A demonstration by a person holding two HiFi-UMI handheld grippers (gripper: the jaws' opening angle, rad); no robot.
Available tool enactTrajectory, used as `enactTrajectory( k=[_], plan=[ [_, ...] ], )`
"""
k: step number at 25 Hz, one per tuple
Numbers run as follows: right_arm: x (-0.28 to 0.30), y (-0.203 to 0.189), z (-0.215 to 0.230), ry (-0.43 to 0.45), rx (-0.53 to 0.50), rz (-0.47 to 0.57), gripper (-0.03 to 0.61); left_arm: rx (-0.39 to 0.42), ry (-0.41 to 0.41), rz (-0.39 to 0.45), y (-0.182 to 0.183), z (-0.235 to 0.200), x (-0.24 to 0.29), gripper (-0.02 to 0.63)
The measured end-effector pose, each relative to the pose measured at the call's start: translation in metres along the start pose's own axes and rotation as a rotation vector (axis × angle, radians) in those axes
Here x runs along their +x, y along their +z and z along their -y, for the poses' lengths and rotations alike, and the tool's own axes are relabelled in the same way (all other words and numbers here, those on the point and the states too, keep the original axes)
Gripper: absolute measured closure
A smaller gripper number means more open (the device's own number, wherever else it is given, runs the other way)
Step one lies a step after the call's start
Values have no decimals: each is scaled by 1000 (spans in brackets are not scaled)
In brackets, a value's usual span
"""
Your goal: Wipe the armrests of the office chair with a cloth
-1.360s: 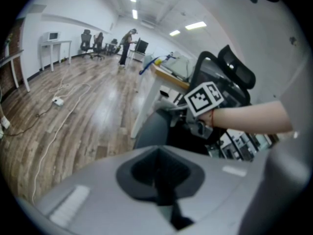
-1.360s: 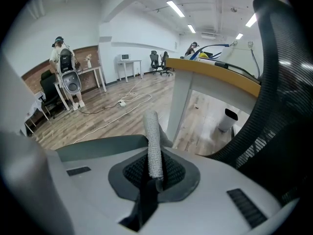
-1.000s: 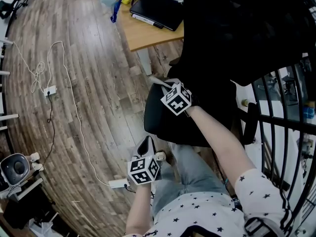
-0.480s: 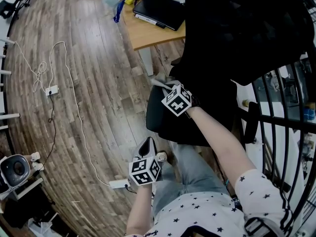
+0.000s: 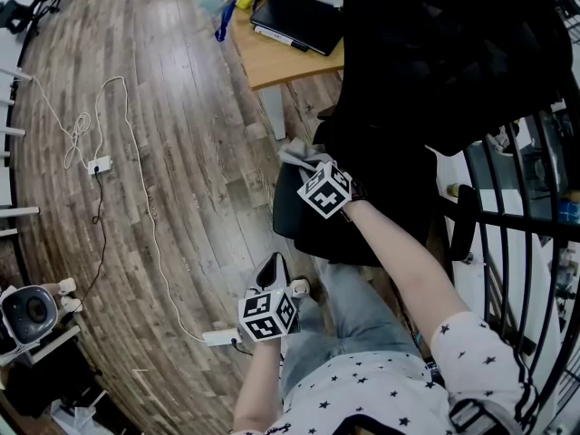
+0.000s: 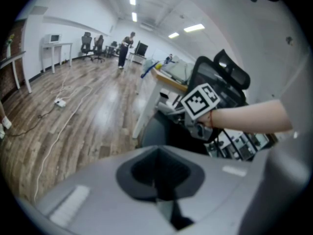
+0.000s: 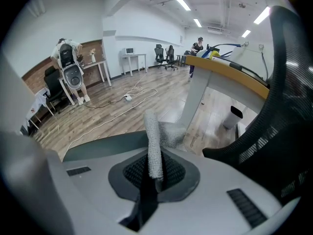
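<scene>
The black office chair [image 5: 408,152] fills the upper right of the head view, its mesh back [image 7: 281,126] at the right of the right gripper view. My right gripper [image 5: 306,166] is shut on a grey cloth [image 5: 302,158], which it holds at the left edge of the chair seat [image 5: 299,220]. The cloth [image 7: 154,141] stands up between the jaws of the right gripper [image 7: 155,176]. The armrest is hard to tell from the black seat. Lower down, beside my leg, my left gripper [image 5: 272,272] is shut and holds nothing; the left gripper [image 6: 159,190] points toward the chair.
A wooden desk [image 5: 272,57] with a black laptop [image 5: 297,18] stands just beyond the chair. A white cable [image 5: 136,170] and a power strip [image 5: 98,164] lie on the wood floor at left. A black metal railing [image 5: 535,225] runs along the right.
The right gripper and the cloth have shifted slightly toward me along the chair's left edge. The left gripper has barely moved.
</scene>
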State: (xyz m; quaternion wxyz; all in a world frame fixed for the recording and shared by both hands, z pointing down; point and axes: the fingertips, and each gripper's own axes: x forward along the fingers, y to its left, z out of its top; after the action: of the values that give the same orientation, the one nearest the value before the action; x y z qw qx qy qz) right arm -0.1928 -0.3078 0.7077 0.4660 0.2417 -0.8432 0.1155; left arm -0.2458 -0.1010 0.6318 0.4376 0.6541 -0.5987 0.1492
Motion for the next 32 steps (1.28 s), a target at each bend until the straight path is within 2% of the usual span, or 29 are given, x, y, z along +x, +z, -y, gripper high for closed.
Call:
enactTrajectory(
  k=[32],
  plan=[
    [-17, -23, -80, 45, -14, -16, 554, 29, -19, -1, -32, -7, -44, 606]
  ],
)
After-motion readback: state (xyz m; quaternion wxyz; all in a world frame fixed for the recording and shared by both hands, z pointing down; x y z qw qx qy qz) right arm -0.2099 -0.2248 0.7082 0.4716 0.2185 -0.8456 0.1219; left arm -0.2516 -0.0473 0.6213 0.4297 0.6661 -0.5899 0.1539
